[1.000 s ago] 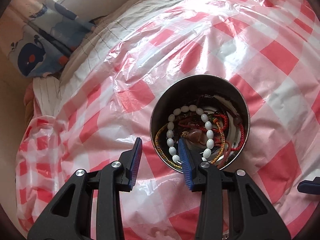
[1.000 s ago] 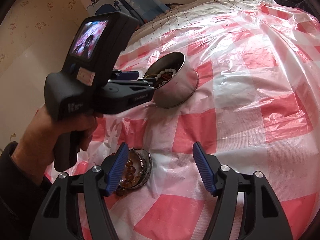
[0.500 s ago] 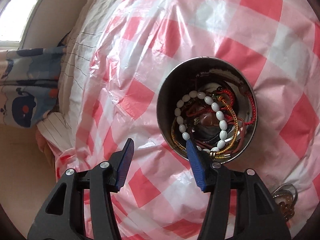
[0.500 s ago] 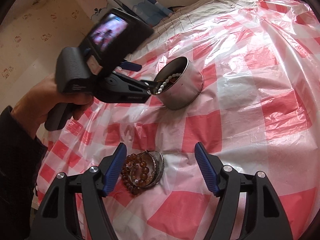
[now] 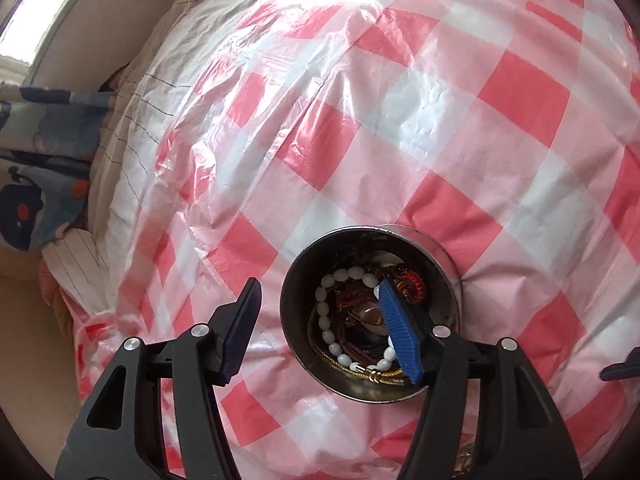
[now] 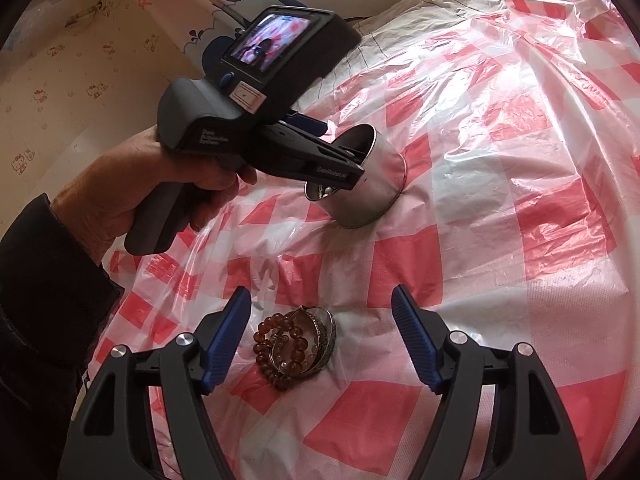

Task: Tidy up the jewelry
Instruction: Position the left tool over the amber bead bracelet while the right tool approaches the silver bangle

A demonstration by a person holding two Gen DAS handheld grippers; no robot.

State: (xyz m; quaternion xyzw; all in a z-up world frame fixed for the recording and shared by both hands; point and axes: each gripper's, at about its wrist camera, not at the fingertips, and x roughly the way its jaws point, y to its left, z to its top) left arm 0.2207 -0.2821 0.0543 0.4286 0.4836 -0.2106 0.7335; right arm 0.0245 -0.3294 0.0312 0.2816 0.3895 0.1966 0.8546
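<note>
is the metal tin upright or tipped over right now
Tipped, not flat: in the right wrist view the metal tin leans with its mouth toward the left claw, one finger inside its rim. White beads remain inside.

tin [image 5: 448, 276]: dull brushed metal | sheet [image 5: 400, 128]: glossy crinkled plastic | beads [image 6: 276, 344] between right tongs: glossy amber

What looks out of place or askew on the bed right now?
The tin is tipped over toward the left claw, whose one finger reaches inside among tangled bracelets, including the white beads. A small pile of brown beads and bangles lies loose on the checked sheet, outside the tin, between the right claw's open fingers.
</note>
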